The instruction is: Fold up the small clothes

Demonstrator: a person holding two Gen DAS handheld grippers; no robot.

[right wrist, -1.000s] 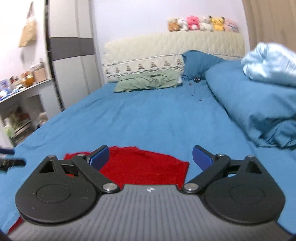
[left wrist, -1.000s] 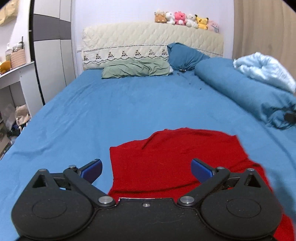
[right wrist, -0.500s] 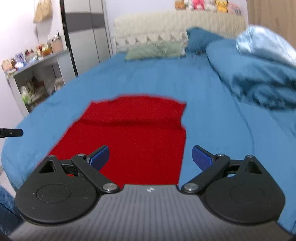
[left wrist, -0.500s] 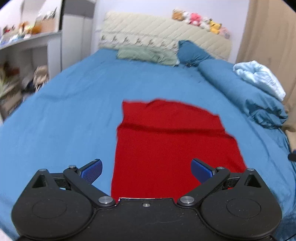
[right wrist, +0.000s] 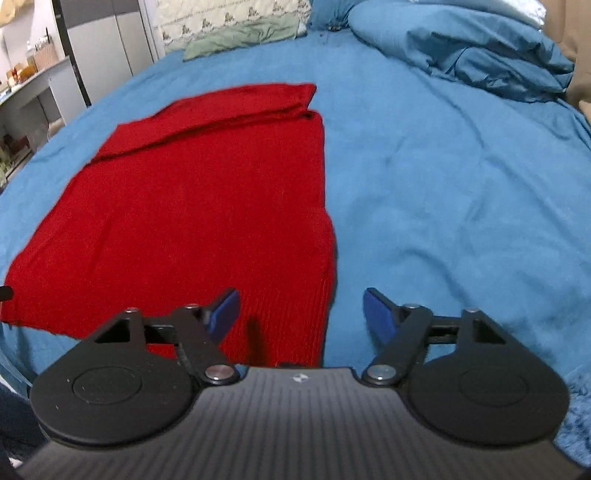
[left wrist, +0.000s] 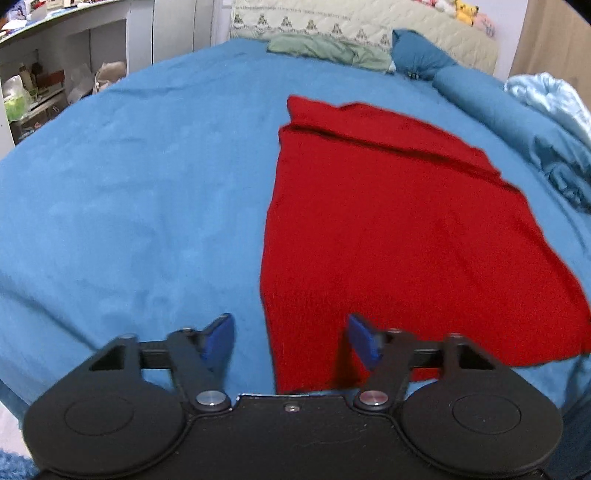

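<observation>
A red knit garment [left wrist: 399, 229] lies flat on the blue bedsheet [left wrist: 140, 192], with a folded band across its far end. My left gripper [left wrist: 290, 341] is open and empty, its jaws straddling the garment's near left corner. In the right wrist view the same garment [right wrist: 192, 206] fills the left half. My right gripper [right wrist: 301, 314] is open and empty, straddling the garment's near right corner. I cannot tell whether the fingertips touch the cloth.
A rolled blue duvet [right wrist: 472, 51] and a pale blue blanket [left wrist: 546, 99] lie along the bed's right side. Pillows [left wrist: 328, 48] and the headboard [left wrist: 369, 26] are at the far end. Shelves [left wrist: 55, 66] stand left of the bed.
Both grippers have pulled back toward the near edge of the bed and tilted down. The whole garment now shows, and each gripper sits over a near corner. Both stay open.
</observation>
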